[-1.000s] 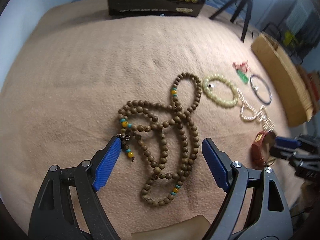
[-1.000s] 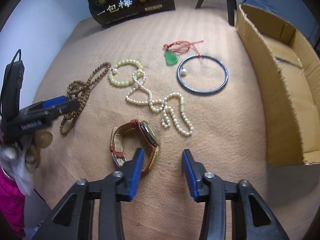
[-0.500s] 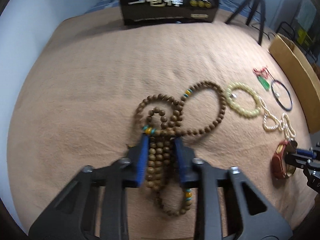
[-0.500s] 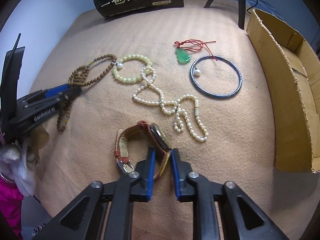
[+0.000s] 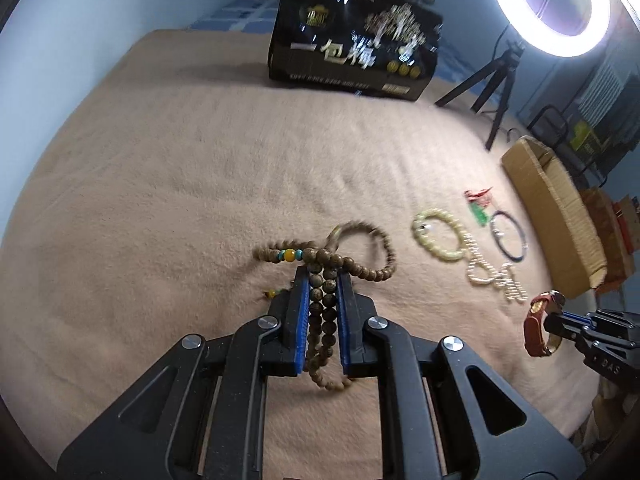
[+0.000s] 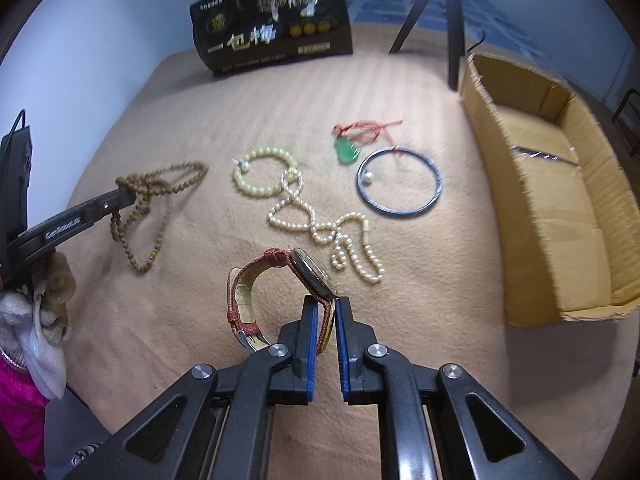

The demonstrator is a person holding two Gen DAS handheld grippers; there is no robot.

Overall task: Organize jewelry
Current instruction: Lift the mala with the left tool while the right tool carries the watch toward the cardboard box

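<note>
At the far left, the left gripper (image 5: pixel 323 280) is clamped on the wooden bead necklace (image 5: pixel 325 308), several strands bunched between its blue pads and running lengthwise along the fingers; one loop hangs behind the pads, and the rest, with its yellow and turquoise beads, trails forward onto the tan blanket (image 5: pixel 160 184), so the necklace is only partly lifted. Seen from the right wrist, it droops from the fingers in a long loop whose lowest beads seem to touch the cloth. Moving right, the pale green bead bracelet (image 6: pixel 264 176) lies flat, touching the pearl strand (image 6: pixel 320 232) that snakes toward the near edge. Near the middle, the right gripper (image 6: pixel 326 304) is closed on the watch (image 6: pixel 280 280), pinching its band just below the dial, with the red strap arching out to the left and the buckle hanging low. Beyond it sit the green pendant (image 6: pixel 347 151) on its red cord and the dark bangle (image 6: pixel 400 186), a small pearl inside its ring. At the far right stands the open cardboard box (image 6: pixel 560 216), its long axis running away from the camera. It looks like the destination, and it lies to the right of both grippers, with the right one much nearer, so the watch has the short carry and the necklace must cross over the remaining pieces.
</note>
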